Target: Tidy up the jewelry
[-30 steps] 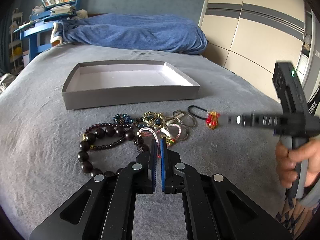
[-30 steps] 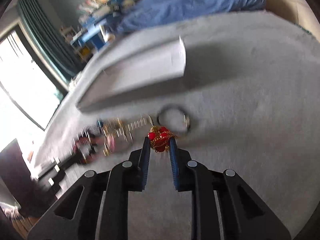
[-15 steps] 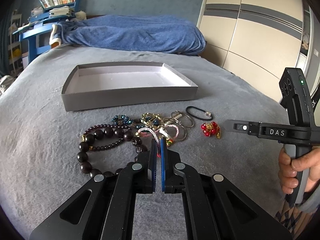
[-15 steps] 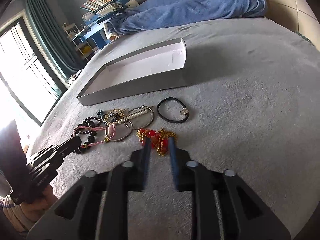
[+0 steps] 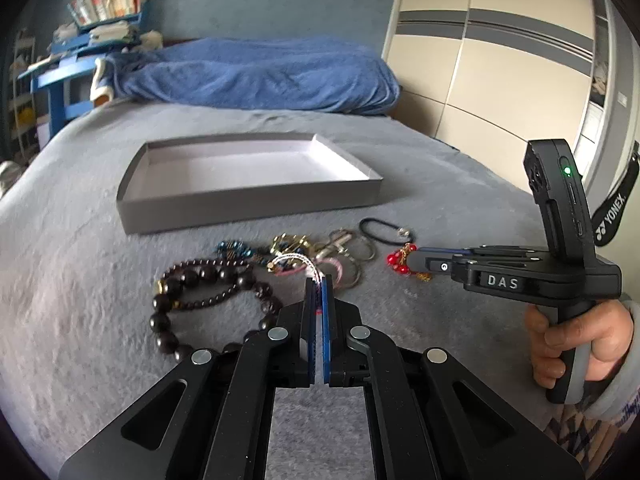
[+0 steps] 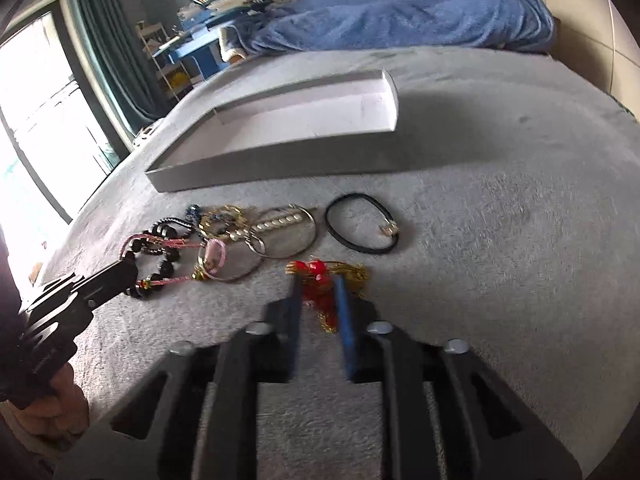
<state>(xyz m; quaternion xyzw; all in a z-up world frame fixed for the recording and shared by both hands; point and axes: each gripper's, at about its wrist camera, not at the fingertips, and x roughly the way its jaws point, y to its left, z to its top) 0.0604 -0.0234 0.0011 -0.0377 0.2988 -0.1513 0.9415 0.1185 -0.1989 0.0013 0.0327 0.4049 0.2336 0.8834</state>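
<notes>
The red-bead & gold-chain piece (image 6: 320, 280) is now caught between the pads of the right gripper (image 6: 318, 284), whose jaws have just been closing: a sec ago they stood a bit apart round it, half a sec ago it lay loose on the cover ahead of wider jaws, now it is clamped w/ chain ends spilling out far and right of the tips. It still looks to sit on or just off the cover, near the front, right of the main jewelry pile, w/ the black hair tie (image 6: 362, 224) just beyond it. That pick seems made, so transfer to the grey tray (image 5: 248, 210) can prob. follow; nothing is seen in the tray yet. The left gripper (image 5: 319, 280) is kept as before, jaws together on the white braided cord (image 5: 298, 260) at the near edge of the pile, unmoved vs. the earlier pics. Around it lie the dark bead strands (image 5: 208, 284), blue beads, gold bits and wire hoops (image 6: 280, 236), all untouched. Surface: a grey fleecy bed cover (image 5: 460, 184), soft, so small chains may snag. Room: blue duvet (image 5: 256, 76) bunched at the far end, blue shelf w/ books far left, cream wardrobe doors at right, window & teal curtain at left in the right-wrist view.
</notes>
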